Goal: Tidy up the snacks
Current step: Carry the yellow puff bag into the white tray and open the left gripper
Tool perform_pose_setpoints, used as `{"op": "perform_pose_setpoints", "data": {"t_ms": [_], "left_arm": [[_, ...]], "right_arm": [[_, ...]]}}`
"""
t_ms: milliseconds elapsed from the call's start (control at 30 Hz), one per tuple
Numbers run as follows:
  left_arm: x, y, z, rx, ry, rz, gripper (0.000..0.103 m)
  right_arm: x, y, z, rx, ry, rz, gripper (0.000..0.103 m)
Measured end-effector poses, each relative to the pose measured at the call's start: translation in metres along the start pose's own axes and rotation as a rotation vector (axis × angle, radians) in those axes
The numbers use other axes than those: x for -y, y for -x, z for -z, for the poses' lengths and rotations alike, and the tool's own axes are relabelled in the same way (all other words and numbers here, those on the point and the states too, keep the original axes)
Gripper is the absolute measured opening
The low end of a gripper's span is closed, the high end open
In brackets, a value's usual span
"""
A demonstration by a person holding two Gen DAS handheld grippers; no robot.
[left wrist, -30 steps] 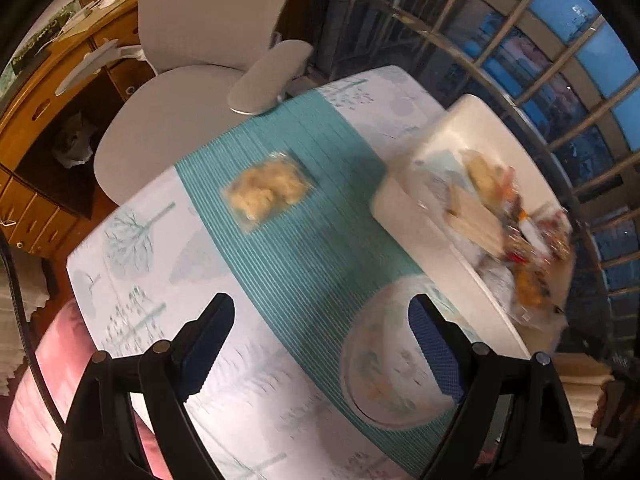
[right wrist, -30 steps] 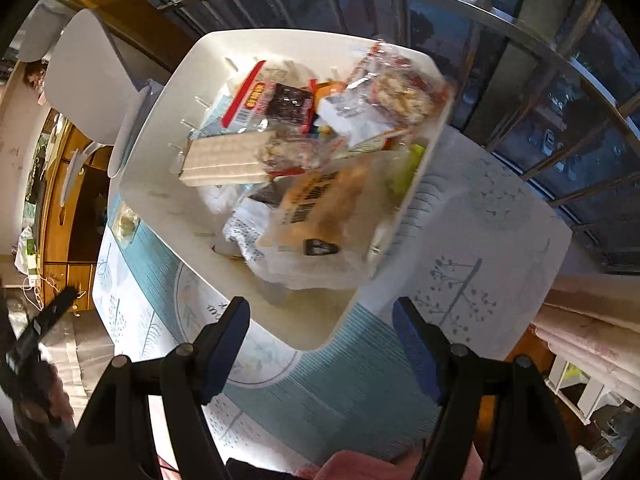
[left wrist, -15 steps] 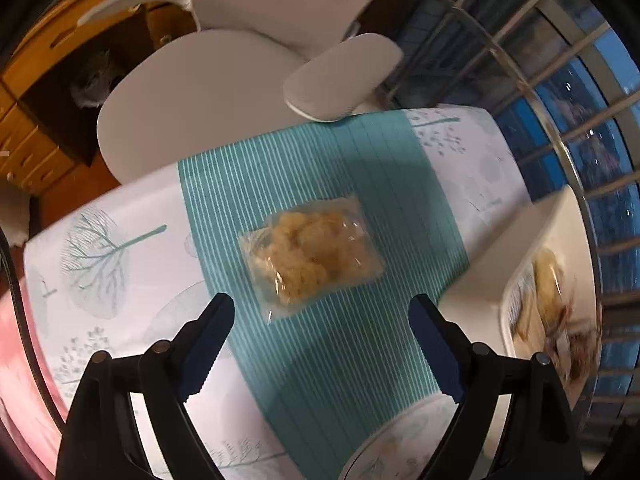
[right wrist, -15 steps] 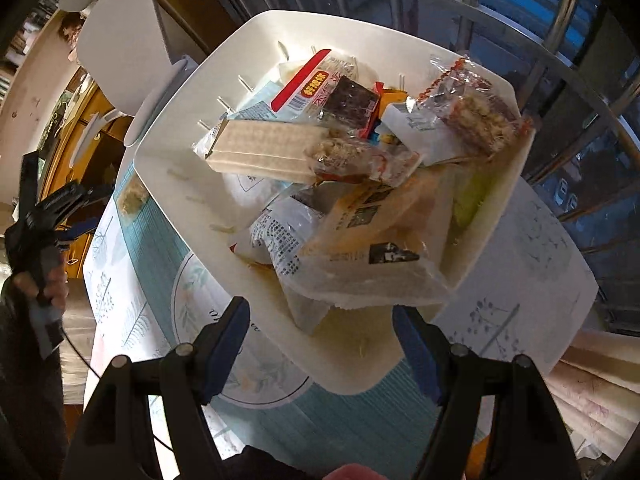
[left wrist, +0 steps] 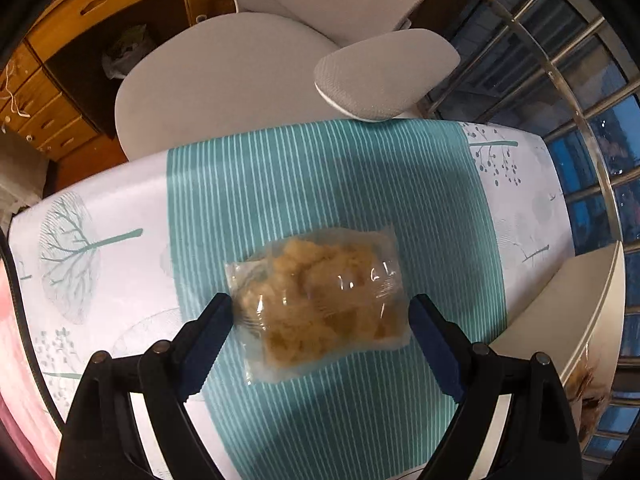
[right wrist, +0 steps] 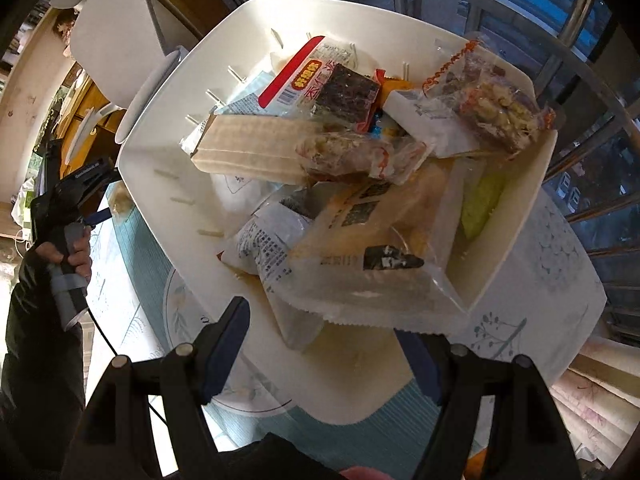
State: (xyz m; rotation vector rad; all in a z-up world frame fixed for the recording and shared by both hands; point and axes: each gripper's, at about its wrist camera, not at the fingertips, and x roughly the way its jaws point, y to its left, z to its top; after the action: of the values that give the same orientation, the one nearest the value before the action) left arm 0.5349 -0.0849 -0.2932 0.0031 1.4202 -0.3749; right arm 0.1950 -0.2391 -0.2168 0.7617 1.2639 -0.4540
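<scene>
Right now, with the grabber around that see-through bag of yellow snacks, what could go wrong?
1. The clear snack bag lies between the left gripper fingers, not yet pinched. Its contents look crumbly, so a hard squeeze could crush them.
2. The film looks slippery and one finger sits near the bag's edge, so it might slide out when lifted.
3. The white bin is already piled high; a big packet hangs over its rim, so adding more may spill something.

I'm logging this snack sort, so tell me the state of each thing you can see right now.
left gripper: open, straddling the bag
clear snack bag: sealed, flat on the tablecloth
right gripper: open, above the bin
white bin: full of wrapped snacks
</scene>
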Motion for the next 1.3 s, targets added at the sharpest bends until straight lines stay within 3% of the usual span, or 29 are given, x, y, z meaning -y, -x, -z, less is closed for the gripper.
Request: {"op": "perform_pose_setpoints", "data": {"t_ms": [333,600,867,1067,1300], "left_arm": [[0.007,-0.013,-0.001,0.025,0.004,-0.022,0.088],[0.009,-0.01,0.004,0.046,-0.022,-0.054,0.076],[0.009,-0.004,0.025,0.007,-0.041,-0.078,0.074],[0.006,0.018,0.048,-0.023,-0.049,-0.058,0.072],[0.007,0.07,0.083,-0.019,-0.067,0.004,0.071]], "right_arm": [[0.004,-0.001,-0.004,-0.015,0.009,-0.021,0.074],[0.003,0.008,0.005,0.013,0.024,-0.024,0.074],[0.003,0.027,0.02,0.063,0.013,-0.025,0.074],[-0.006,0.043,0.042,0.092,0.03,-0.045,0.074],[-0.011,0.069,0.069,0.138,0.047,-0.052,0.074]]}}
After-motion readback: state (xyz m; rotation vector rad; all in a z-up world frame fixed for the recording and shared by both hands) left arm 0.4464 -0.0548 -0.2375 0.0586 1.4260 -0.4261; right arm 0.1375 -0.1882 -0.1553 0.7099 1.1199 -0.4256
